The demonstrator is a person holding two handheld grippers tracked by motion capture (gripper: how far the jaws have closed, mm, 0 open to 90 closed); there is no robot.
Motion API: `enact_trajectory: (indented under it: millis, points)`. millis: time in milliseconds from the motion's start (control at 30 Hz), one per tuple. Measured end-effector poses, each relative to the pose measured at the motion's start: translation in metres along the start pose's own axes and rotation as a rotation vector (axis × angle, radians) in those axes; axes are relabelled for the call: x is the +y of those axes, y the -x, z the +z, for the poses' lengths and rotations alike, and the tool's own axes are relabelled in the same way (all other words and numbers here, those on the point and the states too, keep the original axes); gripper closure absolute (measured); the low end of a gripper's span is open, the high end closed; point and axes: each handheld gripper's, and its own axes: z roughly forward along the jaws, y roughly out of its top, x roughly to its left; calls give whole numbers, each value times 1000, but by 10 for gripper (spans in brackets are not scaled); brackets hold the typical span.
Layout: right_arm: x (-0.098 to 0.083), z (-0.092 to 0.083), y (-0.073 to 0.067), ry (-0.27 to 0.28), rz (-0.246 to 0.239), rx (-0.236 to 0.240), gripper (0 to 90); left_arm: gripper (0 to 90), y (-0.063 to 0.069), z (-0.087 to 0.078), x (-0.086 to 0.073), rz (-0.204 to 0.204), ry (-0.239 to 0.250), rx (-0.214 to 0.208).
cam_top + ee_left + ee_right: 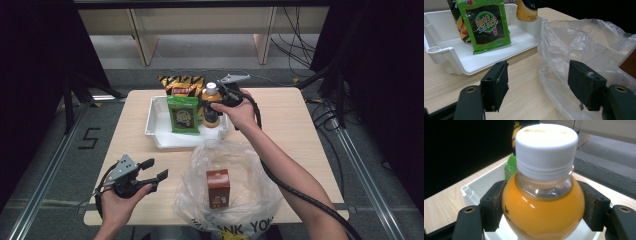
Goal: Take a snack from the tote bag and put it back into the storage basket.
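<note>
Two black padded jaws of the right gripper (pixel 541 207) tight against a round, smooth orange bottle (pixel 544 210); left gripper (pixel 544 87) agape, empty.

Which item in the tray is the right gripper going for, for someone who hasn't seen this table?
Find the white tray at the far middle of the wooden table. In its right corner stands an orange juice bottle between the right gripper's jaws. Unlike the flat green and yellow-black snack packets beside it, it is round with a white cap.
</note>
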Motion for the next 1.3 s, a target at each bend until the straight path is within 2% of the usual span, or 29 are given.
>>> enact_trajectory:
  millis: [67, 133, 167, 200, 300, 333, 400, 433, 500, 533, 633, 733, 767, 800, 833, 867, 900, 933, 967, 1067, 1133, 1200, 1233, 1267, 1300]
  points:
    - [-2, 1, 1, -19, 15, -2, 311, 325, 0, 0, 0, 1, 0, -1]
    - [-4, 4, 4, -13, -5, -12, 311, 325, 0, 0, 0, 2, -1, -1]
    - [-4, 4, 3, -24, 21, -2, 311, 325, 0, 0, 0, 4, -3, -7]
    - [-6, 5, 4, -26, 7, 1, 311, 325, 0, 0, 0, 7, -2, -7]
    - [-8, 8, 4, -42, 28, 0, 311, 325, 0, 0, 0, 8, -2, -8]
    - [-9, 8, 5, -41, 4, -5, 311, 325, 0, 0, 0, 1, -2, -3]
    - [-10, 10, 4, -46, 28, -2, 311, 325, 0, 0, 0, 2, -3, -1]
    - [-11, 11, 6, -39, 1, -8, 311, 325, 0, 0, 0, 2, -3, -1]
    - [-12, 12, 5, -53, 17, -8, 311, 325, 0, 0, 0, 1, -1, -1]
    - [-14, 13, 6, -58, 1, -18, 311, 325, 0, 0, 0, 1, -1, -1]
    - [-16, 16, 6, -71, 16, -17, 311, 325, 0, -1, 0, 4, -6, 3]
    - [-20, 20, 6, -77, -6, -17, 311, 324, 0, -1, 0, 4, -6, 4]
    - [-21, 20, 7, -92, -10, -30, 311, 324, 0, -1, 0, 3, -6, 4]
    - [-23, 22, 6, -81, -5, -31, 311, 325, 0, -1, 0, 4, -6, 4]
    - [-23, 22, 7, -97, -8, -16, 311, 325, 0, 0, -1, 1, -3, -3]
    - [-25, 23, 9, -99, -46, -21, 311, 324, 0, 0, -1, 1, -3, -2]
    - [-25, 24, 8, -106, -30, -16, 311, 324, 0, 0, -1, 0, -2, -3]
    - [-25, 25, 5, -109, 6, -18, 311, 324, 0, 0, -1, 0, -2, -2]
    - [-27, 28, 6, -85, -9, -33, 311, 324, 0, 0, -1, 1, -3, -2]
    - [-27, 27, 6, -110, 5, -32, 311, 324, 0, 0, -1, 1, -2, -2]
    - [-28, 29, 8, -111, -28, -26, 311, 324, 0, 0, -1, 2, -6, 4]
    - [-29, 30, 6, -117, -7, -33, 311, 324, 0, 0, -1, 7, -6, 0]
    - [-31, 32, 9, -113, -49, -41, 311, 324, 0, 0, -1, 7, -5, 0]
    - [-31, 31, 6, -132, 0, -32, 311, 324, -1, 0, -1, 8, -6, 0]
    - [-32, 33, 6, -126, -6, -32, 311, 324, -1, 0, -1, 7, -7, 0]
